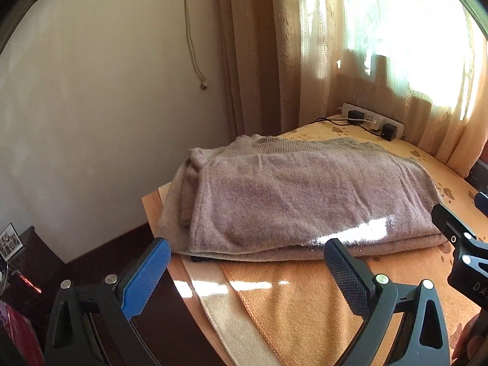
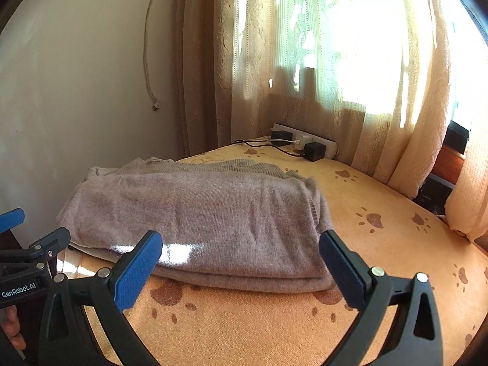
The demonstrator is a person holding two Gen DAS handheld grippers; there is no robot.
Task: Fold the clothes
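A folded grey-mauve knit sweater [image 1: 305, 201] lies on the table covered by an orange paw-print cloth [image 1: 305, 311]. My left gripper [image 1: 247, 262] hovers open just short of the sweater's near edge, toward its left end, with nothing between its fingers. In the right wrist view the same sweater [image 2: 198, 210] lies flat in several layers on the cloth [image 2: 381, 244]. My right gripper [image 2: 241, 259] stands open over the sweater's near right part, also empty. The right gripper's body [image 1: 463, 244] shows at the left view's right edge; the left gripper's body [image 2: 33, 253] shows at the right view's left edge.
A white power strip [image 2: 305, 143] with plugged adapters and cables sits at the table's back by the beige curtains [image 2: 335, 76]. A wall is on the left with a hanging cord [image 1: 192, 30]. The table's left edge [image 1: 149, 210] drops off to dark furniture [image 1: 18, 274].
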